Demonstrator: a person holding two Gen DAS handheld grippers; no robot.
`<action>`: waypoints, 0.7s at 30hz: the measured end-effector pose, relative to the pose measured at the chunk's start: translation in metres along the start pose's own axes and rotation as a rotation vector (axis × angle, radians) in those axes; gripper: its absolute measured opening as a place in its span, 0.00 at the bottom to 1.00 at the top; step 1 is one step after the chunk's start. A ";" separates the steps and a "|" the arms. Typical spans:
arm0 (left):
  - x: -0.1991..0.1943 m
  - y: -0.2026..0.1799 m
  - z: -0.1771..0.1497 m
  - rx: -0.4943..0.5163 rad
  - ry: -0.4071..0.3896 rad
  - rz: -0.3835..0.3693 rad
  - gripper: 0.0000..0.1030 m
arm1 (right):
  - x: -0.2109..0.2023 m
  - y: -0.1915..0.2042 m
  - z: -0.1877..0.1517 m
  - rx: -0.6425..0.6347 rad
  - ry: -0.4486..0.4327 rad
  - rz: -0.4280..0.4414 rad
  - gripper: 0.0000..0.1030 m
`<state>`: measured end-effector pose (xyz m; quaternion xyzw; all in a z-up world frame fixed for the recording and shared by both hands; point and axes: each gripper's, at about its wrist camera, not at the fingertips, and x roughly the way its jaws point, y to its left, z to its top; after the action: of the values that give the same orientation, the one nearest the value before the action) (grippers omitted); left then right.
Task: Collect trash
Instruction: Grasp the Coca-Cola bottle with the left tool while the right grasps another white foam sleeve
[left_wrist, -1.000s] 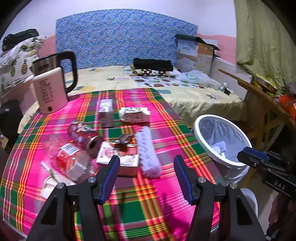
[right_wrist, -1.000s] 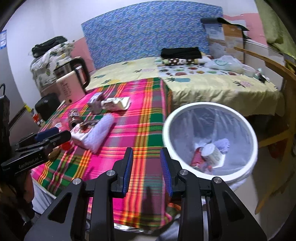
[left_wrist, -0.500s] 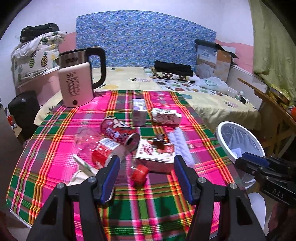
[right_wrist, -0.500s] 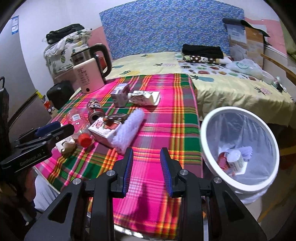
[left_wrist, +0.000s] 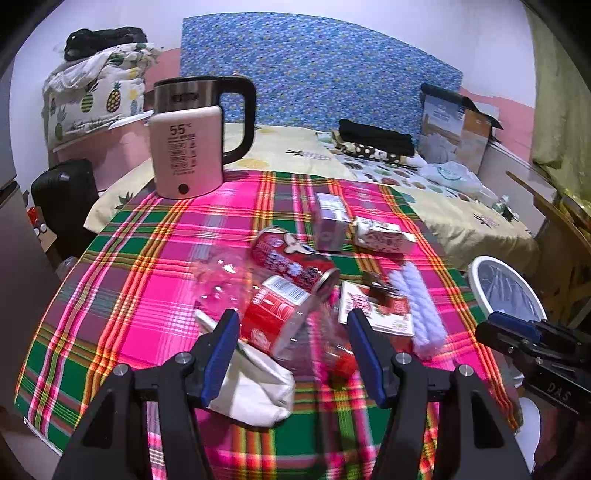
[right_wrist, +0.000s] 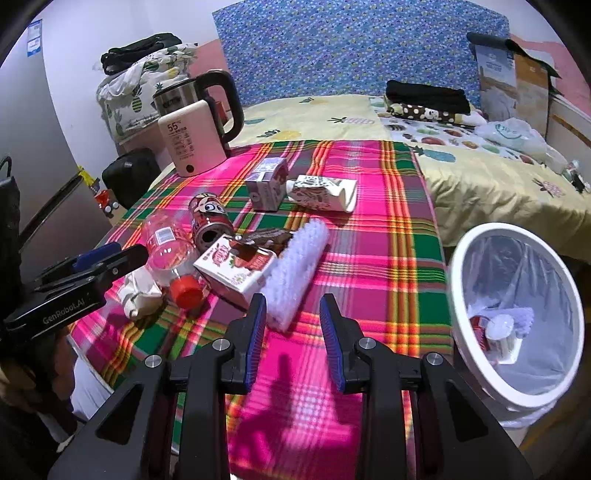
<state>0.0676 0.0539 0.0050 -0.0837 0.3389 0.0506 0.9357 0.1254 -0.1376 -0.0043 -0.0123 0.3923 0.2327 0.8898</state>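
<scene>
A home bedroom: a bed with a fruit-print sheet and a blue patterned headboard fills the upper middle, folded clothes lie on it, bundled bedding is stacked at upper left, and a kettle stands on the plaid-covered worktop.

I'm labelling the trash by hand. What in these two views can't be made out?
- Bin contents: right wrist view, lining bag and rim hide most.
- Crumpled white bag: left wrist view, left gripper covers one end.
- Clear bottle neck: left wrist view, blurred.
- Kettle small print: too small.
</scene>
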 end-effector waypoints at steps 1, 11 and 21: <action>0.002 0.003 0.001 -0.005 0.001 0.005 0.61 | 0.003 0.000 0.002 0.003 0.000 0.004 0.30; 0.026 0.026 0.011 -0.077 0.035 0.019 0.67 | 0.031 -0.004 0.011 0.043 0.028 0.008 0.30; 0.053 0.016 0.015 -0.145 0.101 -0.014 0.71 | 0.052 -0.005 0.007 0.054 0.094 0.040 0.30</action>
<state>0.1150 0.0749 -0.0192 -0.1559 0.3803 0.0640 0.9094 0.1625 -0.1199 -0.0370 0.0088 0.4402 0.2389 0.8655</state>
